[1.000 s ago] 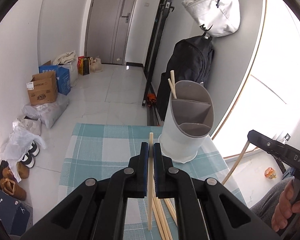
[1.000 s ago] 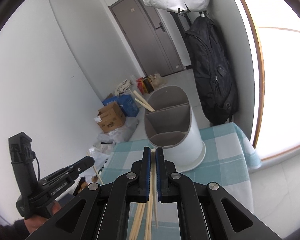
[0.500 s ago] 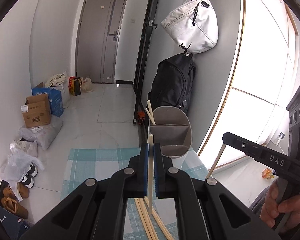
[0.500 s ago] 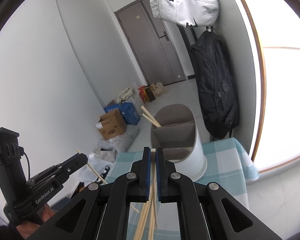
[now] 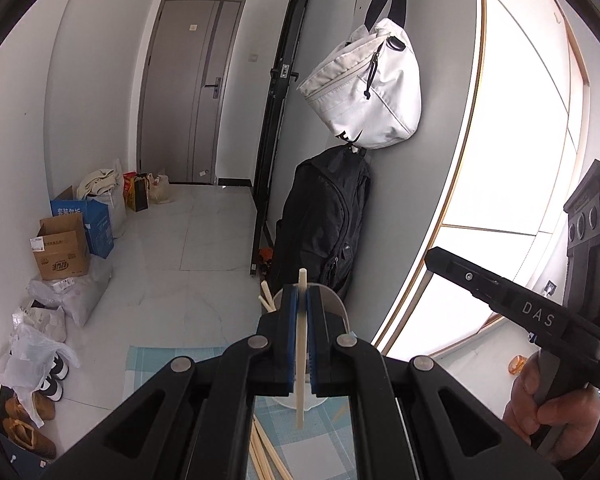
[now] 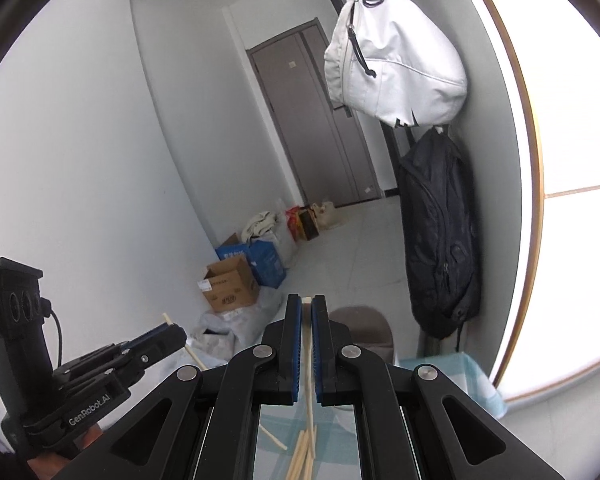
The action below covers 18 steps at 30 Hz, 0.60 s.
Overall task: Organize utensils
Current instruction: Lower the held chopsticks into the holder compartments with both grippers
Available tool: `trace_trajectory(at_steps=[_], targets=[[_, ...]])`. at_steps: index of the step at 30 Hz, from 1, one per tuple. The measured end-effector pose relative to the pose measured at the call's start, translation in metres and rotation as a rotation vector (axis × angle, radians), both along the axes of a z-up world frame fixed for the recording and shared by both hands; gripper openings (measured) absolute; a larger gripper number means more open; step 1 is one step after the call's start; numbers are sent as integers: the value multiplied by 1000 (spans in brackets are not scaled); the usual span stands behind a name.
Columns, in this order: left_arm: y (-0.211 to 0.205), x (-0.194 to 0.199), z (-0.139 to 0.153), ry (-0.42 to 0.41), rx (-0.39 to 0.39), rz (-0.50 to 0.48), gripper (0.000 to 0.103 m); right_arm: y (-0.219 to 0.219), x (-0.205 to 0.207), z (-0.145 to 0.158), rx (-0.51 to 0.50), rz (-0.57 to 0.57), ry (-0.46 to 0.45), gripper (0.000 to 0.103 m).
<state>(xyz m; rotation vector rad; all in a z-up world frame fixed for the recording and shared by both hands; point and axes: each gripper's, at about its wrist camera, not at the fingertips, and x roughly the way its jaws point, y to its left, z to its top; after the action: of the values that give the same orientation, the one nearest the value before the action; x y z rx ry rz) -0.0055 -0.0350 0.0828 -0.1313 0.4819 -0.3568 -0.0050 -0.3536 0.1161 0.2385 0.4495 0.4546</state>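
Observation:
My left gripper (image 5: 300, 295) is shut on a pale wooden chopstick (image 5: 299, 380), held upright above the table. Behind its fingers the grey utensil holder (image 5: 334, 300) is mostly hidden; two chopsticks (image 5: 265, 296) stick out of its far compartment. My right gripper (image 6: 306, 303) is shut on another chopstick (image 6: 309, 396), with the holder (image 6: 364, 324) just beyond its fingers. Loose chopsticks (image 6: 303, 454) lie on the teal checked cloth (image 6: 474, 378) below. Each gripper shows in the other's view: right gripper (image 5: 434, 256), left gripper (image 6: 176, 331).
A black backpack (image 5: 324, 220) leans on the wall behind the table, with a white bag (image 5: 364, 92) hanging above it. Cardboard boxes (image 5: 60, 248), bags and shoes (image 5: 28, 424) line the floor at left. A bright window (image 5: 520, 160) is at right.
Both grippers have risen, each carrying its chopstick. The holder and the table have dropped low in both views and are now largely hidden behind the fingers.

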Motion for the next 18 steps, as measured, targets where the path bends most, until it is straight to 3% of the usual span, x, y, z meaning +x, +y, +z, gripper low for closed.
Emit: trace_trajectory(at_steps=[9, 18], targets=[[-17, 33, 36, -24, -10, -17, 1, -8, 44, 33, 23, -7, -17, 4], [-25, 75, 41, -18, -6, -26, 1, -15, 94, 47, 25, -26, -22, 4]])
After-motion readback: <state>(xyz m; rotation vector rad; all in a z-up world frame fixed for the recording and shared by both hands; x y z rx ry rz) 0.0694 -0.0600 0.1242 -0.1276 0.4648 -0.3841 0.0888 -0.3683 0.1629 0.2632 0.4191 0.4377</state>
